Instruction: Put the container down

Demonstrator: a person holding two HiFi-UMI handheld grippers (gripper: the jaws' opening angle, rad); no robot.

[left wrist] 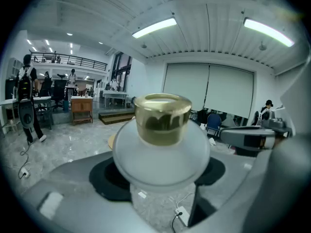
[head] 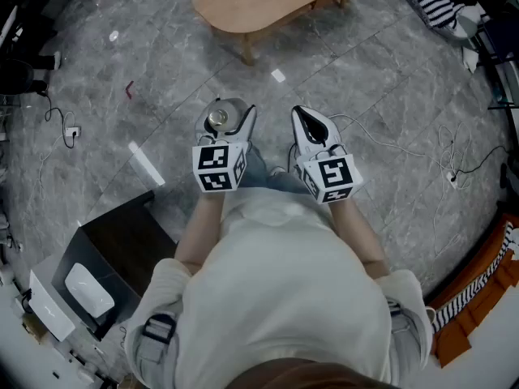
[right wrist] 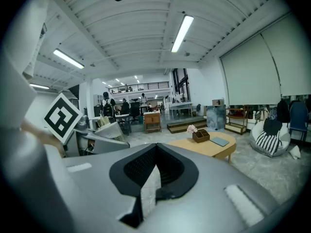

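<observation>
I am gripping the container (left wrist: pixel 160 152), a frosted round jar with a gold cap (left wrist: pixel 162 118), in my left claw (left wrist: pixel 158 176). The jaws are standing wide, with the dark pads (left wrist: pixel 104 178) pressing on the jar's two sides. The jar is sitting upright in the grip, in front of my body and over the gray stone floor (head: pixel 365 96). My right claw (right wrist: pixel 151 178) is hanging just beside the left one, its jaws drawn together and gripping nothing. Loose cables (head: pixel 462 168) are lying on the floor to my right. A wooden desk (head: pixel 268 2) is standing farther ahead, well apart from the container.
</observation>
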